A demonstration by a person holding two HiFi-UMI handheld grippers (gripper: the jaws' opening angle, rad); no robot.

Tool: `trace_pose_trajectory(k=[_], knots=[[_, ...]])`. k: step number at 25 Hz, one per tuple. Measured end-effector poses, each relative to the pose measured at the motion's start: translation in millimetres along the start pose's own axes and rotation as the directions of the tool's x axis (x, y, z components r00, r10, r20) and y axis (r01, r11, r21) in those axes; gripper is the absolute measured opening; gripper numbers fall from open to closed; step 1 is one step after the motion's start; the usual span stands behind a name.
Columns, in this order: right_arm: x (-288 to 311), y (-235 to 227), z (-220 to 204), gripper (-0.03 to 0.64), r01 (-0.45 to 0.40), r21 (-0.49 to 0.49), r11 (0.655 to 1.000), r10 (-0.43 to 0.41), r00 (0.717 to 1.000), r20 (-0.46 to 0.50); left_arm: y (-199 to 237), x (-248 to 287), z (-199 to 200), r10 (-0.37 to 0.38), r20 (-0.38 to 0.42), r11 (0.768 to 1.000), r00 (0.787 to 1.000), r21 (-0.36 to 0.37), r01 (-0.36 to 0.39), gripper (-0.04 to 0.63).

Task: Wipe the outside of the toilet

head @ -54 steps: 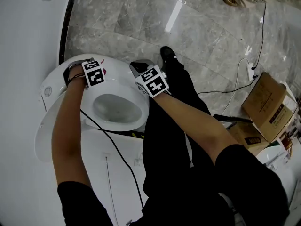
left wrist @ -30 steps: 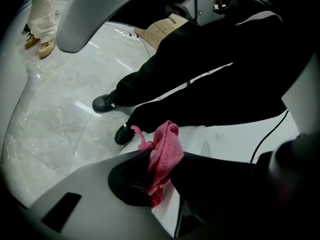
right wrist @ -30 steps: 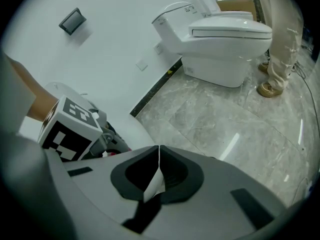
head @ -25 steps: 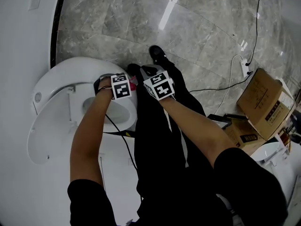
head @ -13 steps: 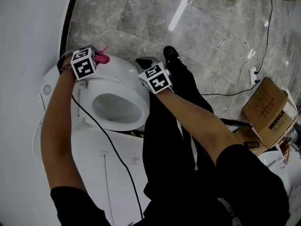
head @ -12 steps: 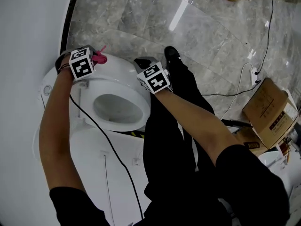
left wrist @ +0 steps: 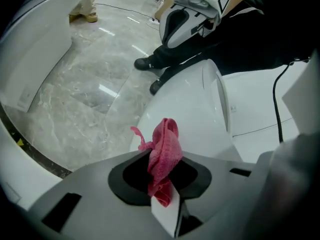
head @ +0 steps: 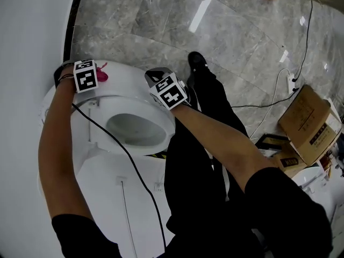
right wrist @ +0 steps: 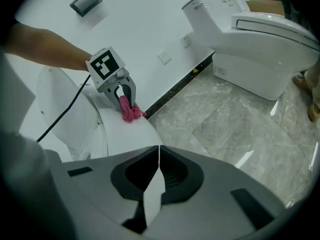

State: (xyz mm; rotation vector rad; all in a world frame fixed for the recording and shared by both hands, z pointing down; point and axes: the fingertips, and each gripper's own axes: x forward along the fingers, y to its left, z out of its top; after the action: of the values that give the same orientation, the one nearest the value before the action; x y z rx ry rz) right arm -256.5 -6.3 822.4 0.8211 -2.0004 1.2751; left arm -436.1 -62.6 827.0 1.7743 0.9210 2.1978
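The left gripper [head: 92, 75] has slid further back along the far side of the toilet [head: 126, 93] since half a second ago, closer to the wall [head: 27, 26], and the right gripper [head: 156, 78] has edged slightly left along the rim.

The left jaws are clamped on a pink cloth [left wrist: 162, 156] – a crumpled, nubby rag that stands up between them in a bunched fold. In the right gripper view it is pressed onto the bowl's smooth, rounded outer shell. The right jaws are pressed together with nothing between them, and that gripper hangs over the near front of the rim.

On the cloth's side only a narrow wedge of floor [head: 161, 20] lies open between the bowl and the curved wall with its dark base strip. The floor is glossy grey marble, veined, with streaks of reflected light. On the other side the person's black trouser leg [head: 207, 117] stands close against the bowl. A thin black cable [head: 121, 155] hangs from the left forearm across the white glazed seat. A cardboard box [head: 310, 122] lies well apart, and a second toilet [right wrist: 260, 39] – angular, with its lid down – stands against the wall beyond.
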Motion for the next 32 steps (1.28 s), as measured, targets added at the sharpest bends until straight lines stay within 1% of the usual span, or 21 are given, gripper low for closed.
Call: trace_pose_trajectory(k=[3,7,10,14,18,22,26,28,32], knots=[[-5,-11,-8,0.034,0.022,0.010,1.000,-0.022,1.000,-0.009,-2,6,11,-0.015,0.002,1.000,1.000,0.007,0.015,0.087],[-18,-21,-13,0.034,0.036,0.036,0.999,-0.036,0.999,-0.002,-9,15,39,-0.026,0.026,1.000,0.999,0.018,0.026,0.086],[-30,-32,-21,0.034,0.047,0.046,0.998,-0.047,0.999,-0.011,-16,23,67,-0.038,0.040,0.999,0.998,0.019,0.038,0.086],[-47,-43,-39,0.034,0.066,0.078,0.995,-0.064,0.997,-0.034,-22,36,109,-0.049,0.069,0.998,0.996,0.044,0.047,0.086],[-56,-46,-68,0.034,0.068,0.109,0.992,-0.060,0.996,-0.071,-36,51,152,-0.072,0.097,0.996,0.993,0.066,0.065,0.084],[-57,-50,-102,0.034,0.076,0.176,0.982,-0.056,0.991,-0.119,-46,61,188,-0.090,0.118,0.992,0.989,0.095,0.079,0.084],[-66,-64,-142,0.034,0.107,0.152,0.983,-0.076,0.978,-0.194,-61,71,222,-0.109,0.147,0.990,0.983,0.109,0.093,0.084],[-75,-71,-157,0.034,0.122,0.154,0.980,-0.087,0.972,-0.217,-71,75,240,-0.125,0.164,0.988,0.978,0.115,0.107,0.084],[-91,-80,-178,0.034,0.146,0.176,0.973,-0.101,0.965,-0.244,-96,83,280,-0.170,0.178,0.975,0.969,0.171,0.139,0.084]])
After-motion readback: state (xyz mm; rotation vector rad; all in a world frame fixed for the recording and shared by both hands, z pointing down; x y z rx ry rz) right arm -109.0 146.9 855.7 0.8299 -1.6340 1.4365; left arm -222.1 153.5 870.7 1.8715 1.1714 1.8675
